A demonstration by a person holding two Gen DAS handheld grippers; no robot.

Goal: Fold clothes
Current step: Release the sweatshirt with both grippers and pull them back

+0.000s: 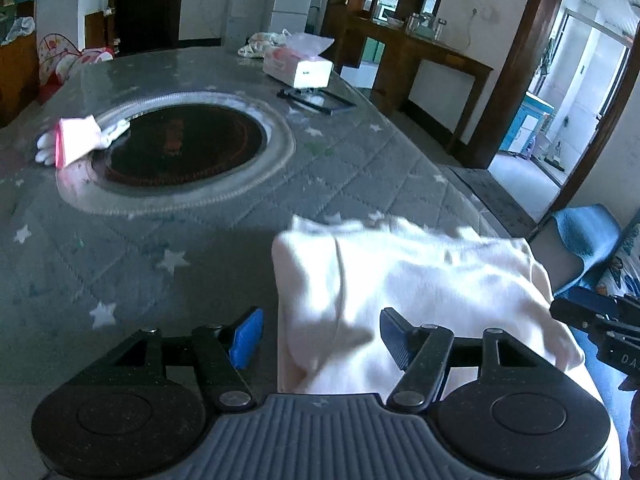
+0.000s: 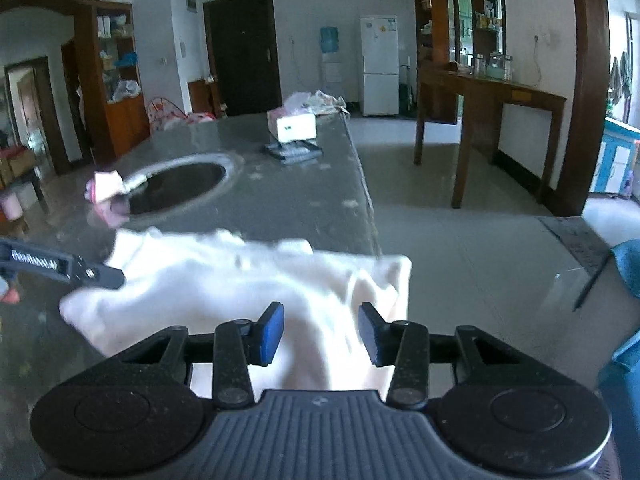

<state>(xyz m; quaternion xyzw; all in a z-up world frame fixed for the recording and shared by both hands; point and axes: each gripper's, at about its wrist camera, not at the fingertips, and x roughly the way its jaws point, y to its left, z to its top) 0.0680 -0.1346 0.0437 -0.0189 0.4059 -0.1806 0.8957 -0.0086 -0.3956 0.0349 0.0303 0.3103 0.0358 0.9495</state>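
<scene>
A white garment point(image 1: 412, 300) lies bunched on the near end of the grey star-patterned table point(image 1: 160, 248). It also shows in the right wrist view point(image 2: 224, 280), hanging over the table's right edge. My left gripper point(image 1: 320, 338) is open, its blue pads on either side of the garment's near left edge, holding nothing. My right gripper point(image 2: 322, 334) is open above the garment's near right part, holding nothing. Part of the right gripper point(image 1: 596, 320) shows at the right edge of the left wrist view. Part of the left gripper point(image 2: 60, 266) shows at the left of the right wrist view.
A round dark stove plate point(image 1: 180, 146) with a metal ring sits in the table's middle. A folded pink-and-white item point(image 1: 76, 142) lies at its left rim. A tissue pack point(image 1: 298, 66) and a dark tray point(image 1: 316, 98) lie further back. A wooden side table point(image 2: 492, 92) stands right.
</scene>
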